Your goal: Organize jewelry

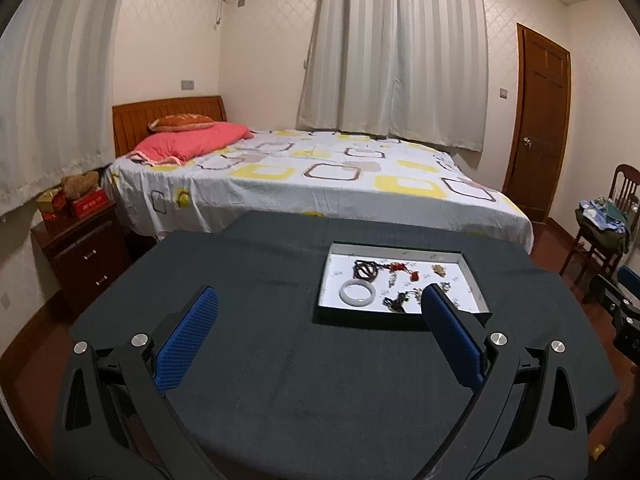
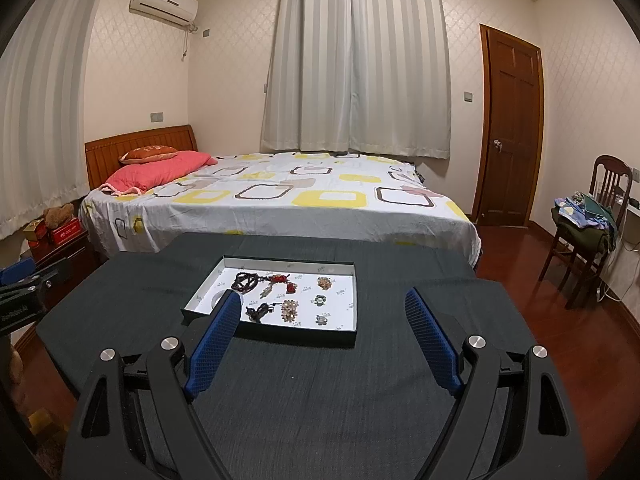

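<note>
Hovering: left gripper [image 1: 320, 300] and right gripper [image 2: 320, 304] spread, empty | jewelry [image 2: 286, 294] lay in tray [image 2: 280, 261] ahead of jaws | pinch single pieces, avoid tangles.

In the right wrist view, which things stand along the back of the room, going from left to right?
Air conditioner → wooden headboard → curtain → brown door → wooden chair with clothes piled on it.

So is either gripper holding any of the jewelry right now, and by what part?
Nothing is held. The left gripper and the right gripper are both open, short of the tray; the jewelry lies inside it.
</note>
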The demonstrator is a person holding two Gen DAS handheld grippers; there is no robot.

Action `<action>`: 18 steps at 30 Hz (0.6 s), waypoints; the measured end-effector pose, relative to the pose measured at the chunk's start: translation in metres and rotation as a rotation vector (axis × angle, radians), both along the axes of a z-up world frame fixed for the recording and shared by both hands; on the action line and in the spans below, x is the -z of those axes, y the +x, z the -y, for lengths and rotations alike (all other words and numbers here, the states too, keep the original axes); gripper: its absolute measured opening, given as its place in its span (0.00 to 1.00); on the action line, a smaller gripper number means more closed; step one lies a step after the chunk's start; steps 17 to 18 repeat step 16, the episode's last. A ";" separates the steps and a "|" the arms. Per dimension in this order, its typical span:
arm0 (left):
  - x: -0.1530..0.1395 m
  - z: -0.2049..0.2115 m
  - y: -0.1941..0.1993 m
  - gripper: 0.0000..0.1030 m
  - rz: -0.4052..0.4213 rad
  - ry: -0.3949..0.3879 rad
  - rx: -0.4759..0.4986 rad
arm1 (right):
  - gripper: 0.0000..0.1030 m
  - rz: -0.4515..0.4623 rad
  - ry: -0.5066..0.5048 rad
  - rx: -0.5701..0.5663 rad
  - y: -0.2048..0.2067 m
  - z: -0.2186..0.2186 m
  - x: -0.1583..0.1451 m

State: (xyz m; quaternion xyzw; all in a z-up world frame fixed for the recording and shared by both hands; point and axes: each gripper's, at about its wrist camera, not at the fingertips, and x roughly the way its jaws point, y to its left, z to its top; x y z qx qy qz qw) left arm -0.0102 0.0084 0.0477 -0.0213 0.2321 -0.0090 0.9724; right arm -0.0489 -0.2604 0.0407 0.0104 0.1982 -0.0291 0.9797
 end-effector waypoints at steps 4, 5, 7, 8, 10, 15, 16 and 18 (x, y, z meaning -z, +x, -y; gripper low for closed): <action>0.004 -0.001 0.002 0.96 -0.012 -0.011 0.009 | 0.79 -0.002 0.001 0.001 0.000 0.000 0.000; 0.004 -0.001 0.003 0.96 -0.015 -0.003 0.006 | 0.79 -0.004 0.002 0.001 -0.001 -0.001 0.001; 0.005 -0.001 0.004 0.96 -0.014 0.002 0.005 | 0.79 -0.006 0.003 0.003 -0.002 -0.001 0.002; 0.006 -0.001 0.004 0.96 -0.010 0.000 0.010 | 0.79 -0.008 0.004 0.003 -0.001 0.000 0.001; 0.007 -0.001 0.006 0.96 -0.012 0.004 0.003 | 0.79 -0.011 0.006 0.005 -0.001 0.001 0.003; 0.019 -0.005 0.021 0.96 -0.042 0.009 -0.006 | 0.79 -0.035 0.012 0.016 0.008 0.007 0.012; 0.023 -0.007 0.025 0.96 -0.053 0.004 -0.008 | 0.79 -0.041 0.013 0.022 0.011 0.010 0.015; 0.023 -0.007 0.025 0.96 -0.053 0.004 -0.008 | 0.79 -0.041 0.013 0.022 0.011 0.010 0.015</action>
